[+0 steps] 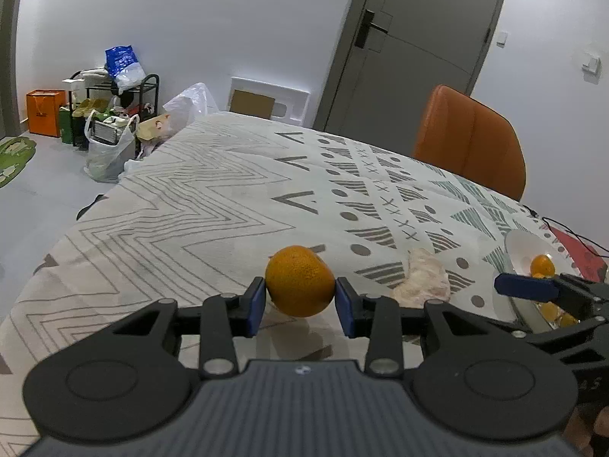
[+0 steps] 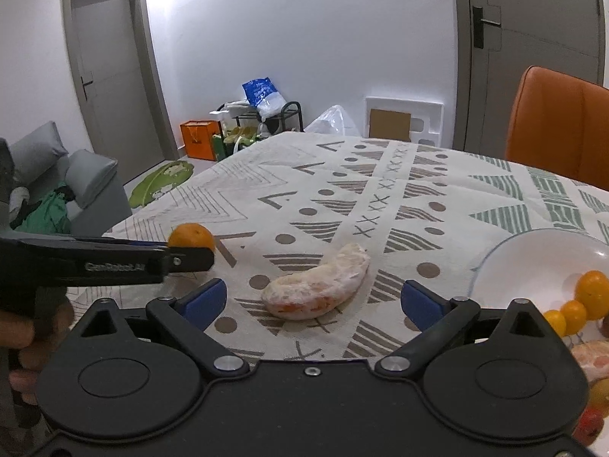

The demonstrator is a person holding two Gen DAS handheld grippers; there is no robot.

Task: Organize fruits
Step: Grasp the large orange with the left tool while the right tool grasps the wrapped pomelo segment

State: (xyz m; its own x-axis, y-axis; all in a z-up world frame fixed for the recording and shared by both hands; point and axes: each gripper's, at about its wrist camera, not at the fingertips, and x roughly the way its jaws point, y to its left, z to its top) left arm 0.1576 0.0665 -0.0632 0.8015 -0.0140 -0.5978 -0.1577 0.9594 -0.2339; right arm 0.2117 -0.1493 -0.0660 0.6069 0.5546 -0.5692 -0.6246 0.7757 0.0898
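Observation:
My left gripper (image 1: 300, 302) is shut on an orange (image 1: 299, 281), its blue pads pressing both sides just above the patterned tablecloth; the orange also shows in the right wrist view (image 2: 191, 237), held by the left gripper (image 2: 194, 253). A peeled pomelo segment (image 2: 318, 288) lies on the cloth between the wide-open fingers of my right gripper (image 2: 312, 299); it also shows in the left wrist view (image 1: 420, 280). A white bowl (image 2: 533, 251) at the right holds small oranges (image 2: 592, 291) and other fruit. The right gripper (image 1: 533, 287) reaches over the bowl's rim (image 1: 523, 243) in the left wrist view.
An orange chair (image 1: 470, 139) stands behind the table's far right side. A red item with a black cable (image 1: 578, 251) lies beyond the bowl. Bags and a shoe rack (image 1: 114, 114) sit on the floor at the far left. A grey sofa (image 2: 76, 186) stands left of the table.

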